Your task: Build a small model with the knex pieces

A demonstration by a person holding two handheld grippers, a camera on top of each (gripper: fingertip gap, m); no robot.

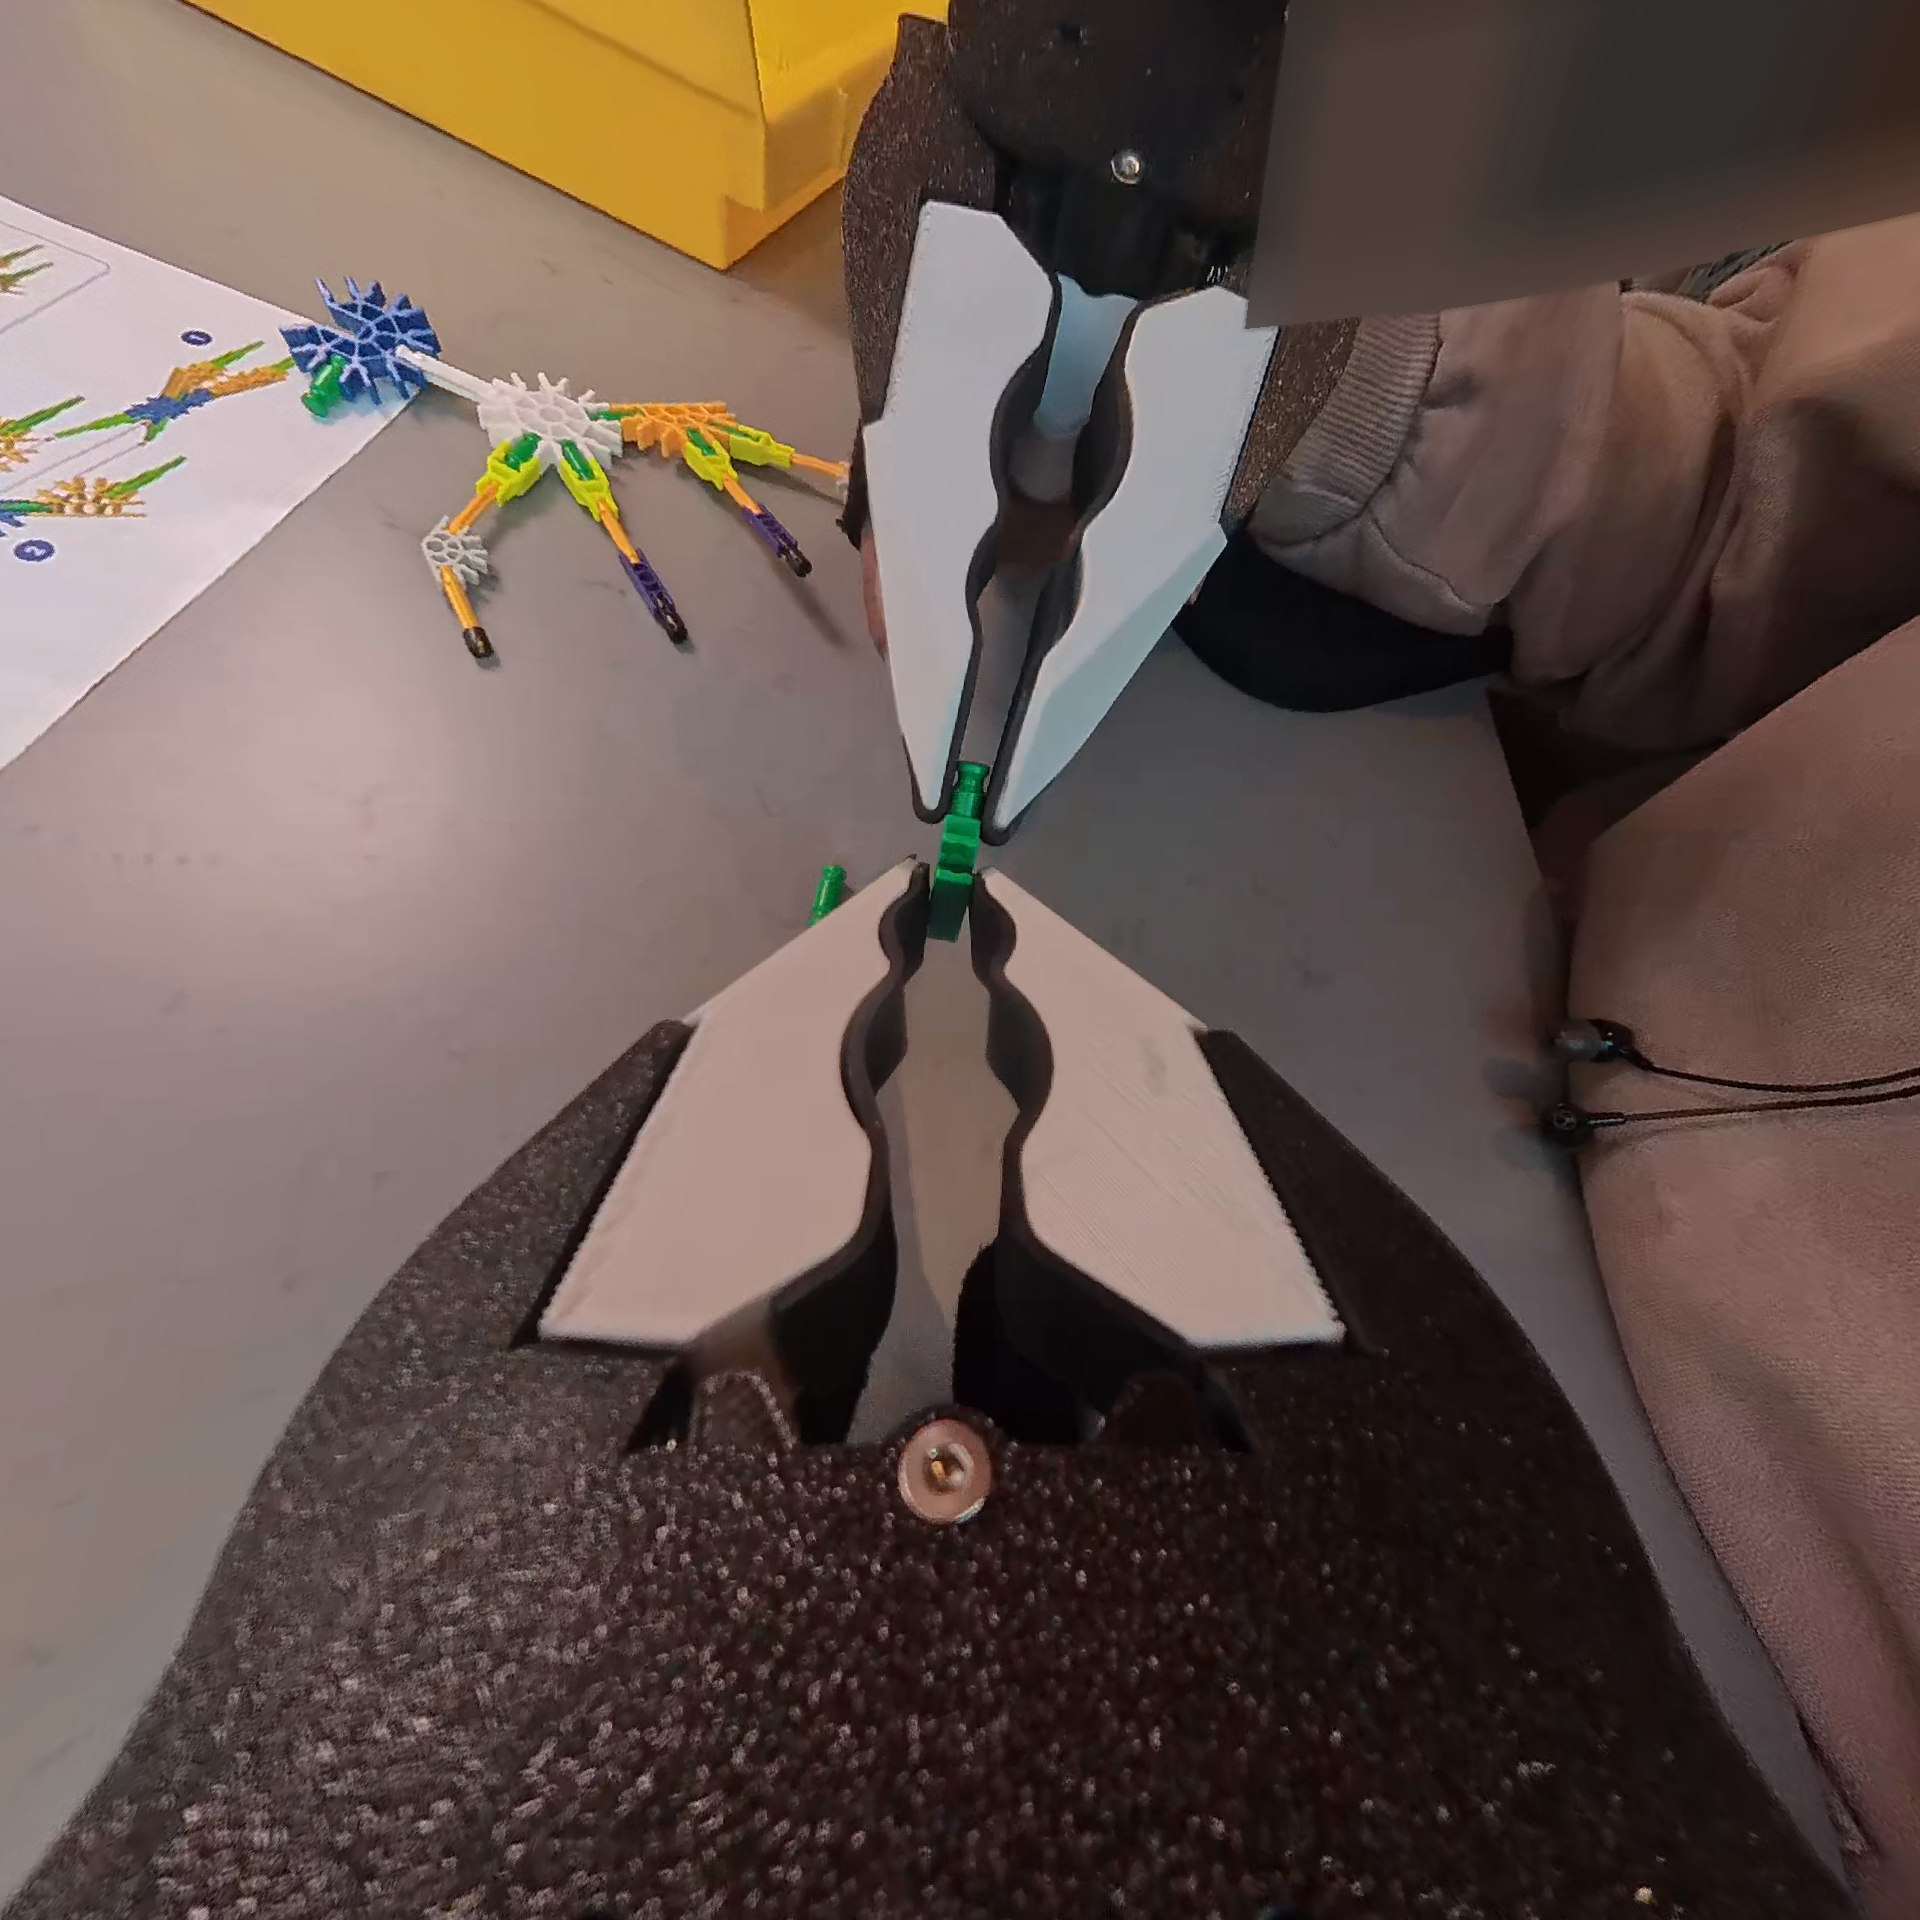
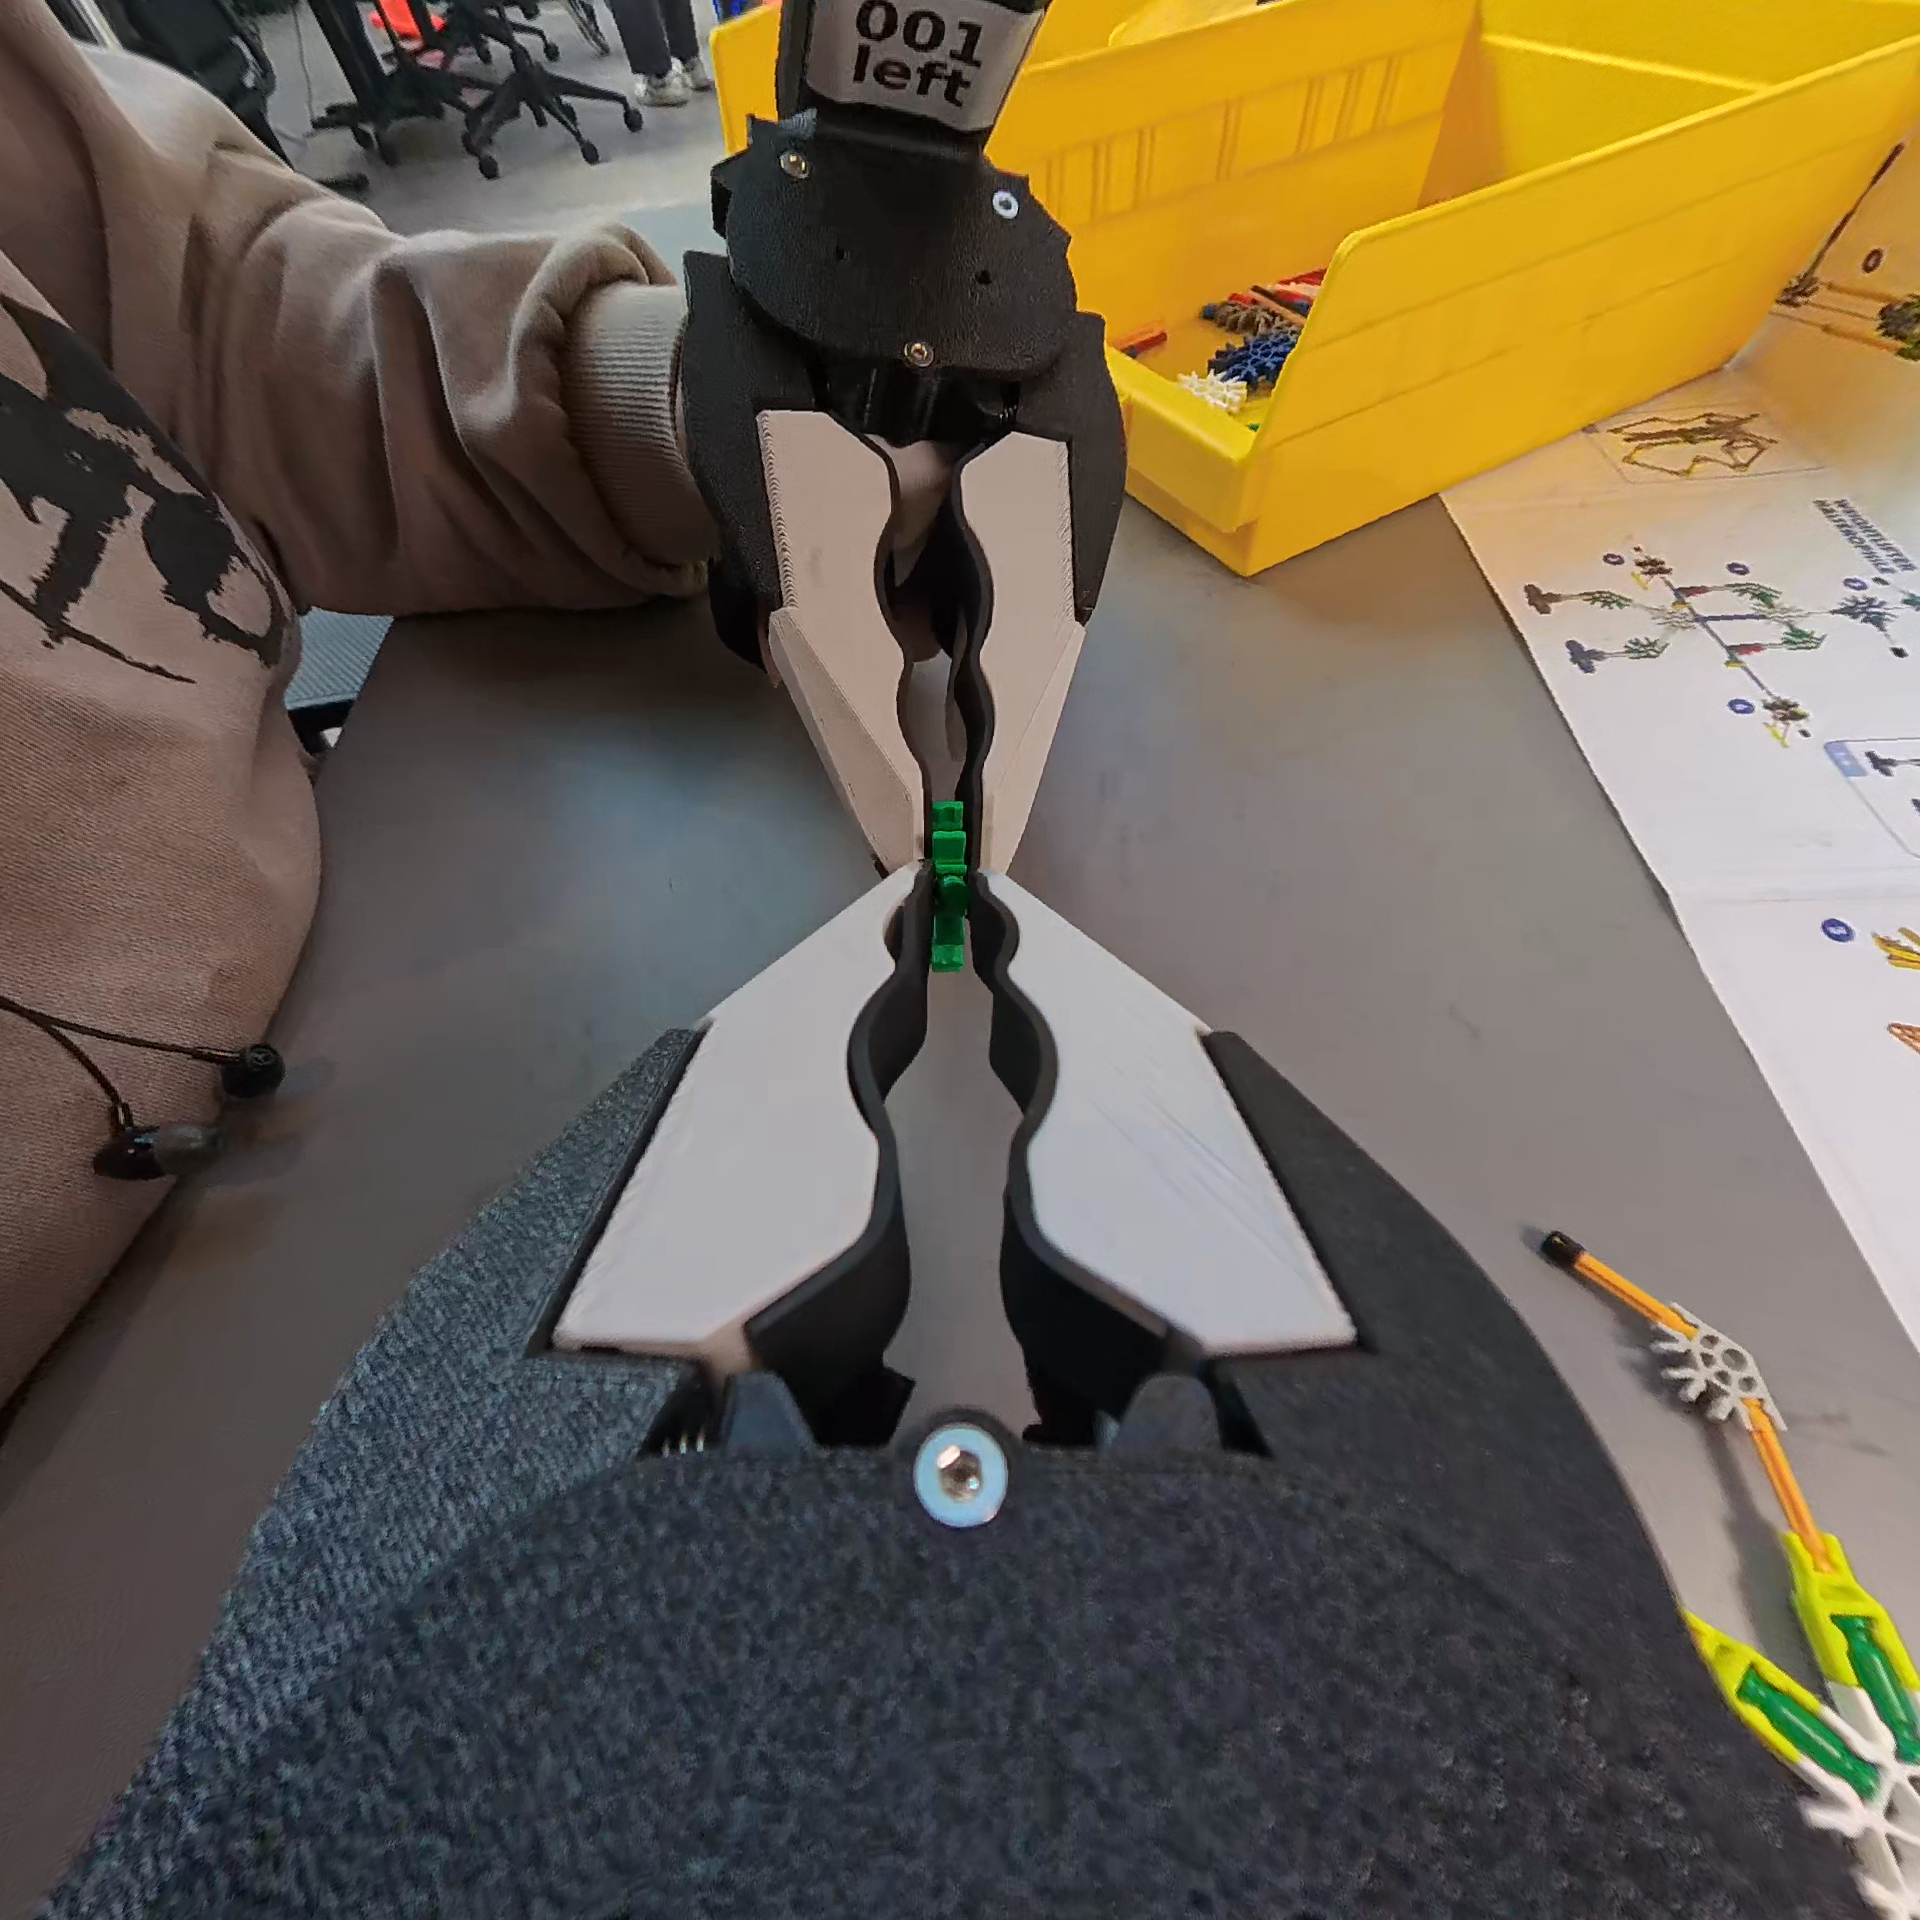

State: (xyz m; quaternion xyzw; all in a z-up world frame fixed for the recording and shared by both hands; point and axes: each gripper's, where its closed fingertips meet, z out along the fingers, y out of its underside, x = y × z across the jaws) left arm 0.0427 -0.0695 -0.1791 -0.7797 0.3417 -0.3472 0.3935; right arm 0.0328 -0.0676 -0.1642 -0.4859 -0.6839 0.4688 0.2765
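Grey tabletop [image 1: 312, 935] — yellow bin [image 2: 1558, 260] — office chairs [image 2: 499, 73] beyond.

My left gripper [image 1: 948, 883] and right gripper [image 1: 961, 800] met tip to tip, each pinching one end of the green connector pieces [image 1: 954, 862] above the grey table [image 1: 416, 935].

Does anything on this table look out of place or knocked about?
One small thing: a loose green rod lies alone on the grey table, beside the left hand-held gripper, apart from the toy model. Nothing looks spilled or broken.
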